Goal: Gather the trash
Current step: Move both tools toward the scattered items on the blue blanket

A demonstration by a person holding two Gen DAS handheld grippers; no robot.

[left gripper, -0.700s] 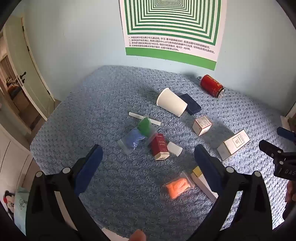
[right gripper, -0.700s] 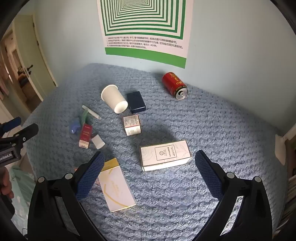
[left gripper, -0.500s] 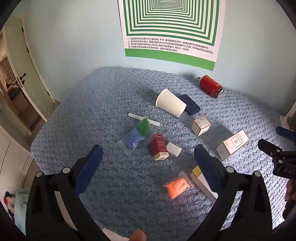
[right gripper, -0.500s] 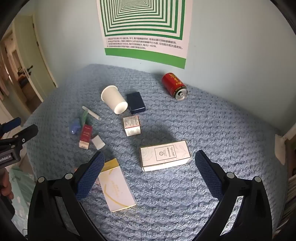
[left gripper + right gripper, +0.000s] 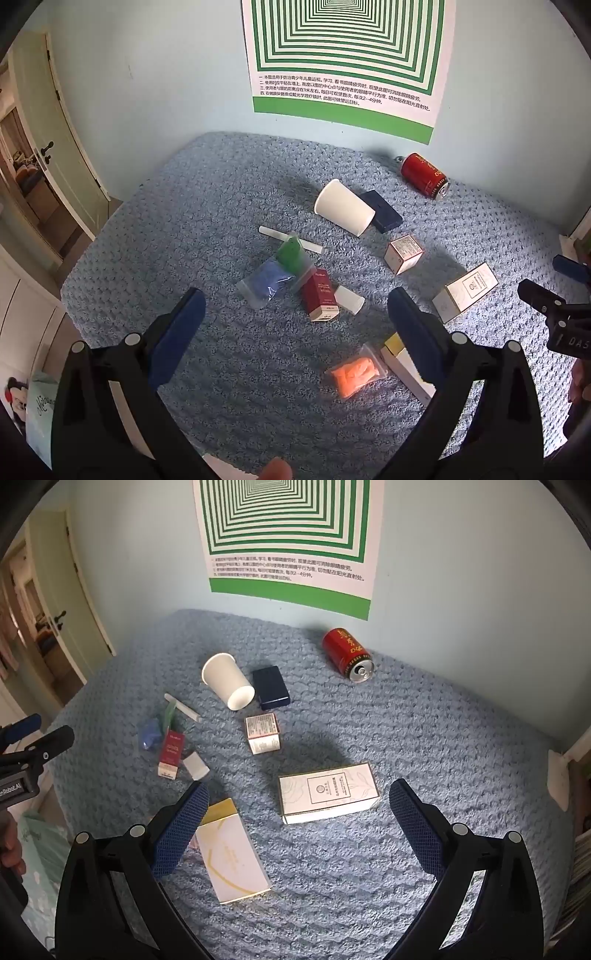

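Trash (scattered on blanket (image 5: 221,206)) | left claw (image 5: 295,325) wide open, empty | right claw (image 5: 298,812) likewise

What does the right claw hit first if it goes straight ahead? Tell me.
Probably the long white carton, lying flat on the blue blanket just ahead of the open right claw. Depth is unclear; it may strike bare blanket beside it.
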